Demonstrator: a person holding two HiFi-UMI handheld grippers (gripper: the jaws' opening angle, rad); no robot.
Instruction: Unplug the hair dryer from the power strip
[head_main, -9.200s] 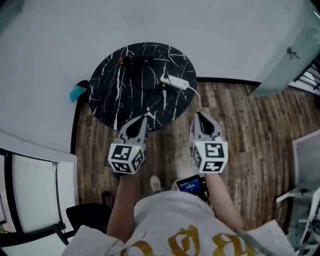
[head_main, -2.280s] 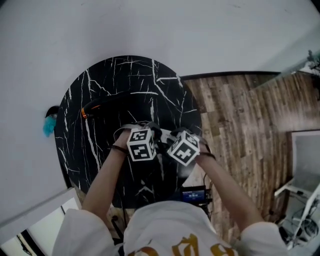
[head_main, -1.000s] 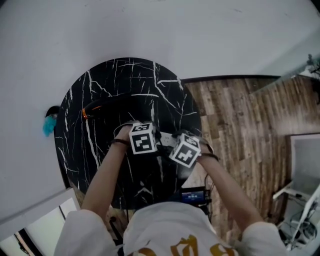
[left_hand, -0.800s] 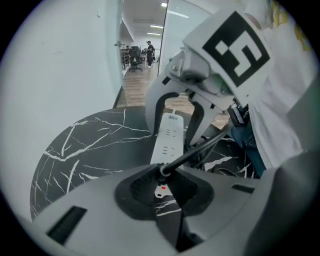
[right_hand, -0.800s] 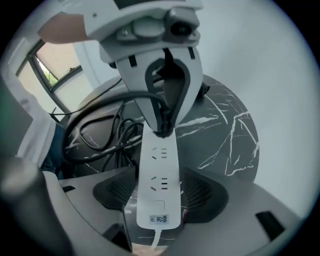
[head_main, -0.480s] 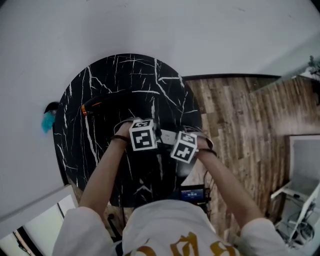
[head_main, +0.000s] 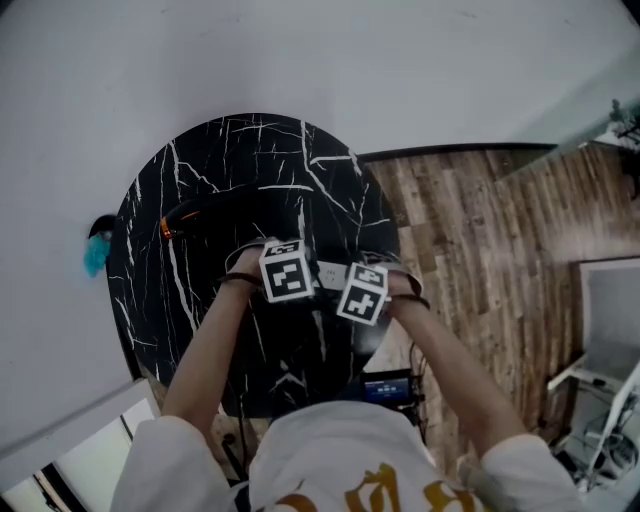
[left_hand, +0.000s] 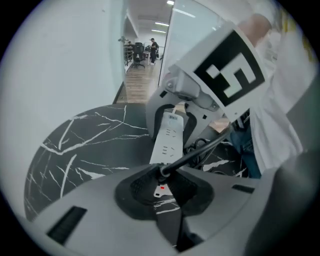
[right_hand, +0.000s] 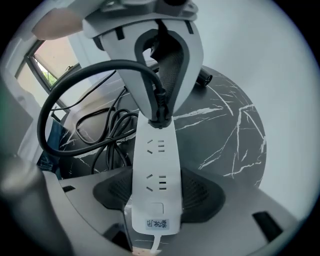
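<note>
A white power strip (right_hand: 156, 165) lies on the black marble table (head_main: 180, 290). The hair dryer's black plug (right_hand: 159, 112) sits in the socket at its far end. My left gripper (left_hand: 161, 175) points steeply down and is shut on that plug, with the black cord (left_hand: 200, 150) running out between its fingers. My right gripper (right_hand: 156, 192) straddles the strip's near end. Its jaws have just been opening and stand wide, one pad on each side of the strip. The black hair dryer (head_main: 205, 212), with its orange ring, lies at the table's back left.
Loose coils of black cable (right_hand: 95, 135) lie on the table beside the strip. The strip's white lead (right_hand: 152, 245) runs off towards me. Wooden floor (head_main: 460, 230) lies to the right and a white wall behind. A teal object (head_main: 97, 252) sits on the floor at the left.
The right gripper has sunk a little over the strip's near end and rolled slightly. The left gripper has stayed on the plug.
</note>
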